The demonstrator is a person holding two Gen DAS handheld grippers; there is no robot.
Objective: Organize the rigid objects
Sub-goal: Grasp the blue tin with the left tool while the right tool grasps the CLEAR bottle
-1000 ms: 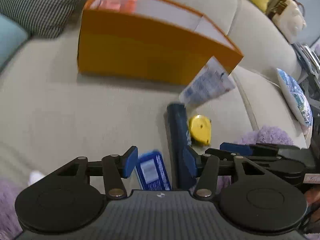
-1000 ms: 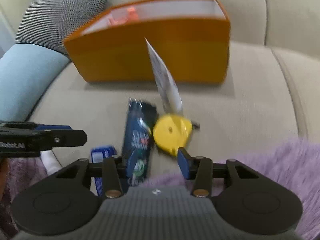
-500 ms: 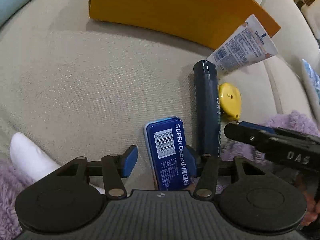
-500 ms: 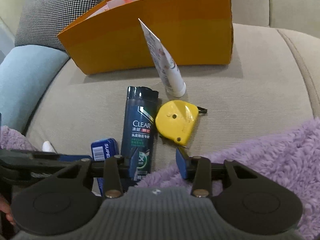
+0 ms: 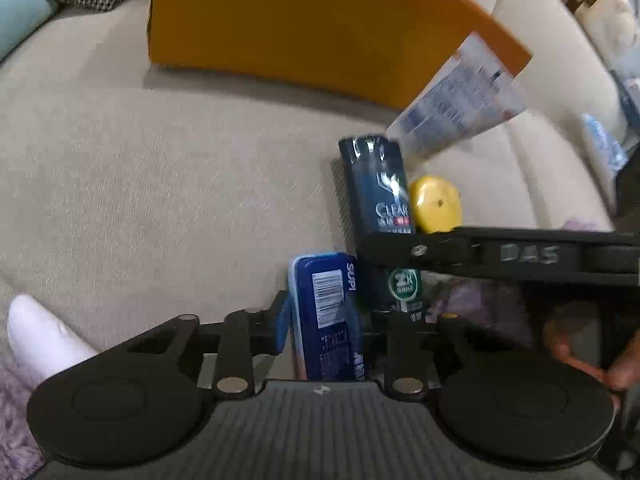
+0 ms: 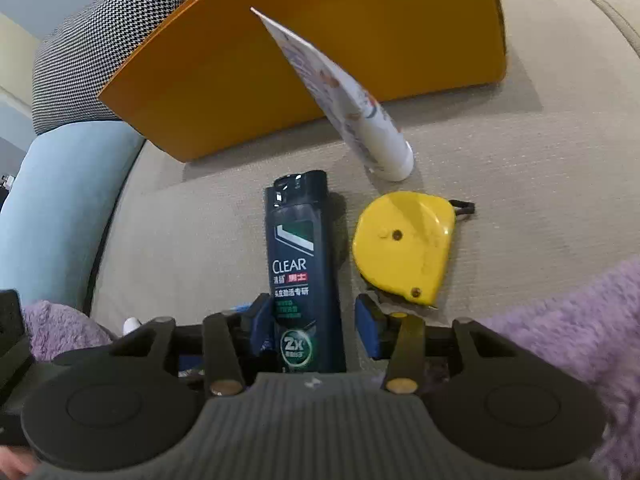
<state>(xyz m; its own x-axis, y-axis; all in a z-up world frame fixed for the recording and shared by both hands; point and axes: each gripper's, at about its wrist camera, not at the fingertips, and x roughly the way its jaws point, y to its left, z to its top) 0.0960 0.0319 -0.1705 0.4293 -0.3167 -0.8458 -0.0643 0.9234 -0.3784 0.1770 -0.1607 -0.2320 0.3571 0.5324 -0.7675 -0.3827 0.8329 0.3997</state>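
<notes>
Beige sofa cushion (image 6: 500, 168) is seen as the work surface, with an orange box (image 6: 320, 60) at the back, a checked pillow (image 6: 104, 48) and a light blue cushion (image 6: 60, 208) on one side, and purple fleece (image 6: 568, 320) along the near edge. Box contents are hidden in both views. The left view is motion-blurred, so the tube's print cannot be read there.

The left gripper (image 5: 324, 320) is seen closing around a blue tin (image 5: 326, 312); the left pad is touching the tin, the right pad is hidden behind it, so a firm grip cannot be confirmed. The tin's near end is cut off by the gripper body.

The right gripper (image 6: 310, 320) is held partly open astride a dark shampoo bottle (image 6: 300, 248); a gap is seen on the right side. The bottle's base is hidden under the gripper.

A yellow tape measure (image 6: 404, 244) lies just beside the bottle, and a white tube (image 6: 360, 120) is leaning on the box. A white object (image 5: 40, 336) at the fleece edge cannot be identified.

Open cushion is left beyond the tin and on the tape measure's far side.
</notes>
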